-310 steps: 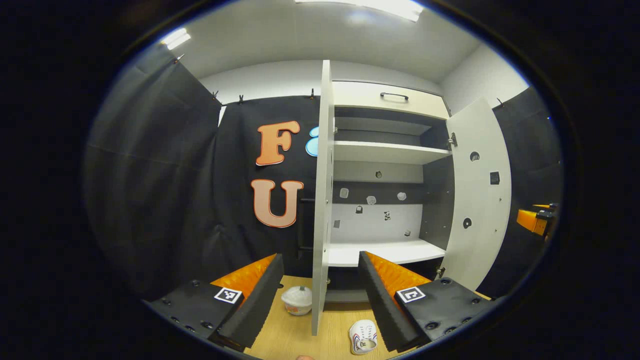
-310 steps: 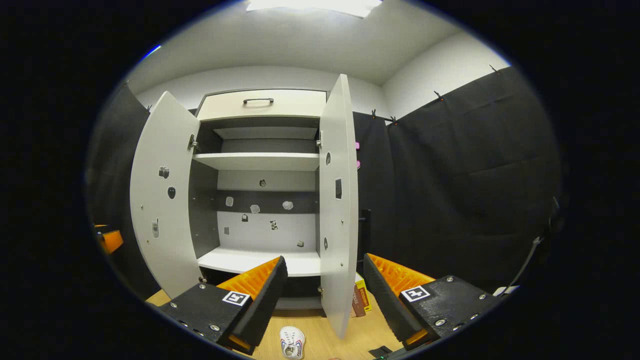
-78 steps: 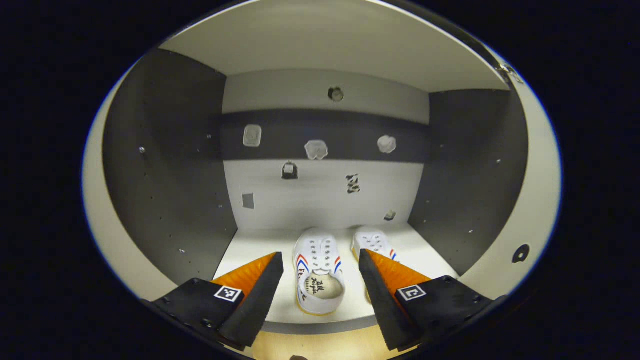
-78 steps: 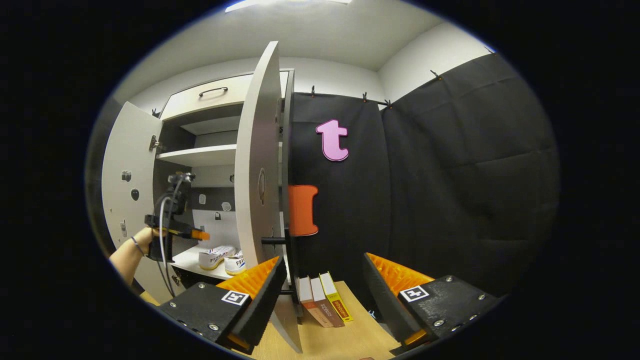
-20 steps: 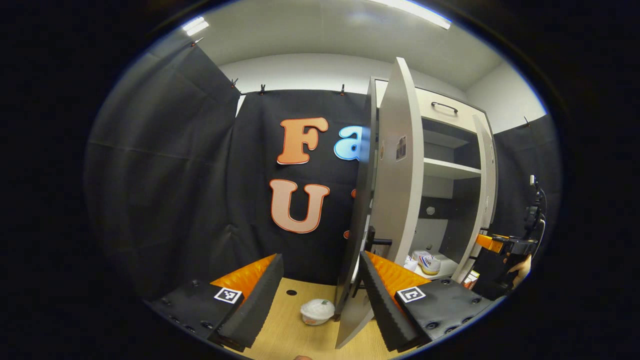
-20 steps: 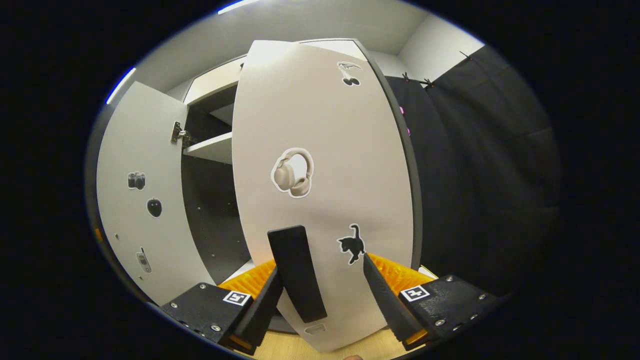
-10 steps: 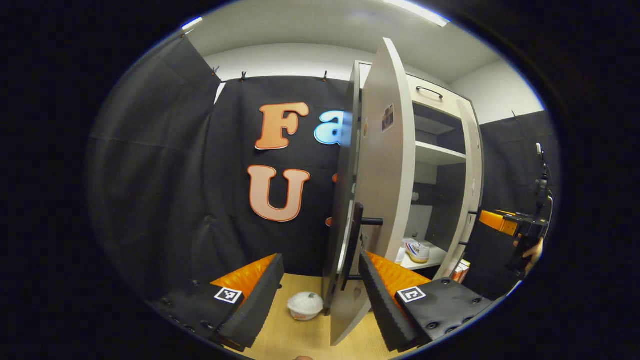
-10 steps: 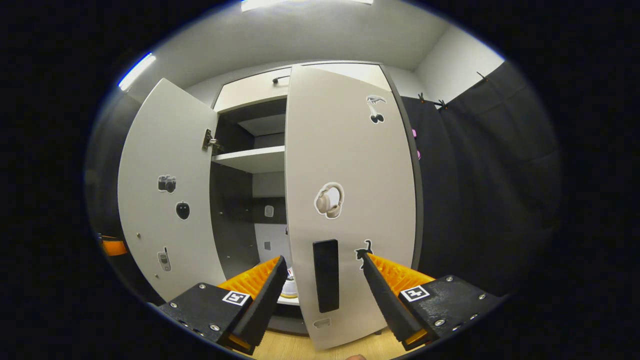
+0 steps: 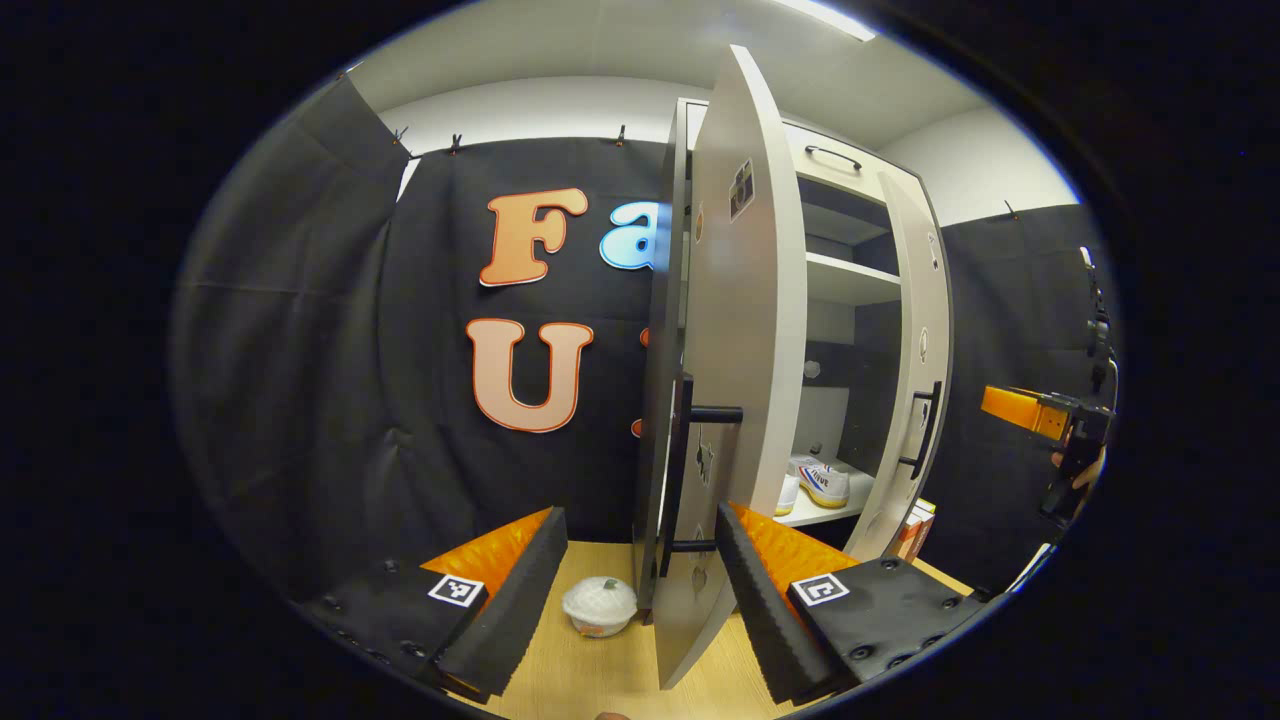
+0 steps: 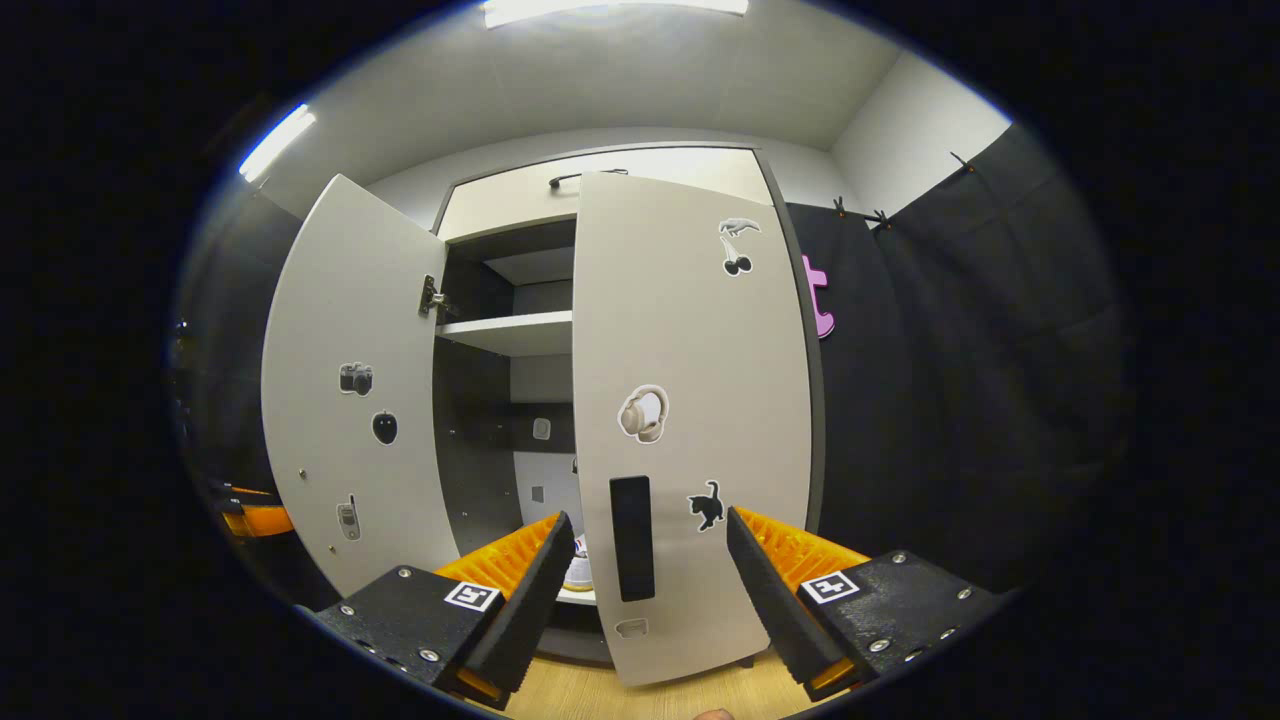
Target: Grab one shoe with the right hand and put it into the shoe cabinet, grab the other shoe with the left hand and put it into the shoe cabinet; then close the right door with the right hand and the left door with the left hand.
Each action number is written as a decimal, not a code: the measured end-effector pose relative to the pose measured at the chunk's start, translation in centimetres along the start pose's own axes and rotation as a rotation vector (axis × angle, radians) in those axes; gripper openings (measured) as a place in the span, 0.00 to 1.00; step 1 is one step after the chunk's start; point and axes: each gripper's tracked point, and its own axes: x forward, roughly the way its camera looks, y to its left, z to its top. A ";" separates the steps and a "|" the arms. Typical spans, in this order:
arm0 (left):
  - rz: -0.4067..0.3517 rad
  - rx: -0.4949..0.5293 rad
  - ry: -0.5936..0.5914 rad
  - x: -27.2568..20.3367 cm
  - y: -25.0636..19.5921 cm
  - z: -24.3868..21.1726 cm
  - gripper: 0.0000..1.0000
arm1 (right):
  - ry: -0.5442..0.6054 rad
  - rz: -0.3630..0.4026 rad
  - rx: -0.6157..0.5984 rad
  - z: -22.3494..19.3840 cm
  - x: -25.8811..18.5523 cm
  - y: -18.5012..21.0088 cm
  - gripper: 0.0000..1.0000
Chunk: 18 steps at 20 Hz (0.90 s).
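At twelve o'clock off my left gripper (image 9: 635,600), spread and empty, the left door (image 9: 745,400) stands ajar; stiff, light on its hinges, best pushed by its bar handle (image 9: 683,460).

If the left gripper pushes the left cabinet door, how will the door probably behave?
The left door looks like a stiff flat panel, so it should swing on its hinge rather than bend. It likely moves easily. Its bar handle offers a push point.

A small white lidded bowl (image 9: 599,606) sits on the wooden worktop (image 9: 590,670) — near the black cloth wall. Far right, upright books (image 9: 911,530) stand on the worktop.
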 end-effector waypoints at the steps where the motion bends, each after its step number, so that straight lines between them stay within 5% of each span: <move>1: -0.002 -0.005 0.003 0.1 -0.1 0.0 0.96 | -0.004 -0.004 -0.005 0.2 -0.3 -0.2 0.94; 8: -0.044 -0.030 0.017 0.4 -1.1 -0.2 0.95 | -0.042 -0.010 -0.006 1.8 -3.4 -1.4 0.94; 18: -0.199 -0.036 0.039 2.1 -7.6 -0.6 0.95 | -0.062 -0.050 -0.026 2.2 -6.3 -3.7 0.94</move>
